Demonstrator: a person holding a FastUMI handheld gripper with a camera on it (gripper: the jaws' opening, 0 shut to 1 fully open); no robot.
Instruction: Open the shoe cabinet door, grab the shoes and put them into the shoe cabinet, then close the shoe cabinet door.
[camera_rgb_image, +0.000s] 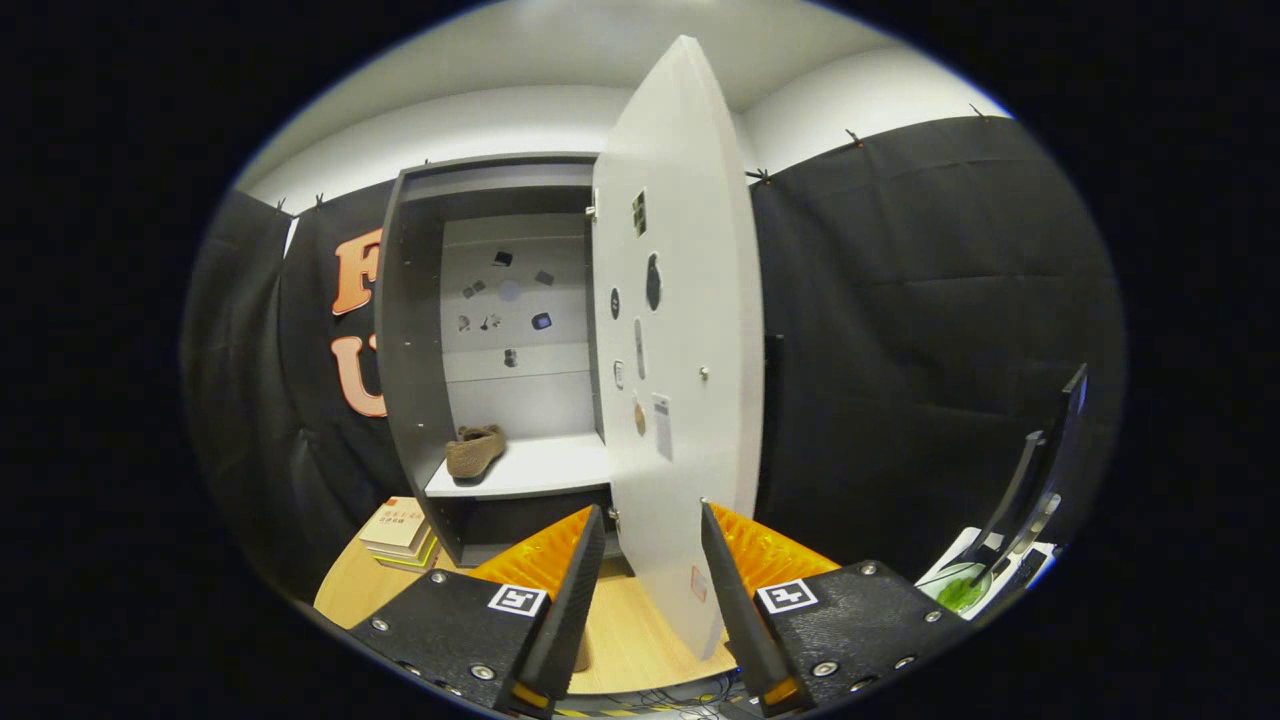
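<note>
My jaws (652, 540) are spread, gripping nothing; the open door (690, 330) stands edge-on between them, swung right. The shoe (475, 450) sits inside the cabinet (410, 330), ahead-left, so closing means pushing the door leftward.

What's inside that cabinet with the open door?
One brown shoe lies on the cabinet's white shelf. The open door hides the right part; the lower compartment is too dark. The tool is open, its fingers flanking the door's edge.

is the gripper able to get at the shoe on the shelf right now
Probably yes: the door stands open and edge-on between the open gripper fingers, leaving the shoe on the shelf exposed beyond.
</note>
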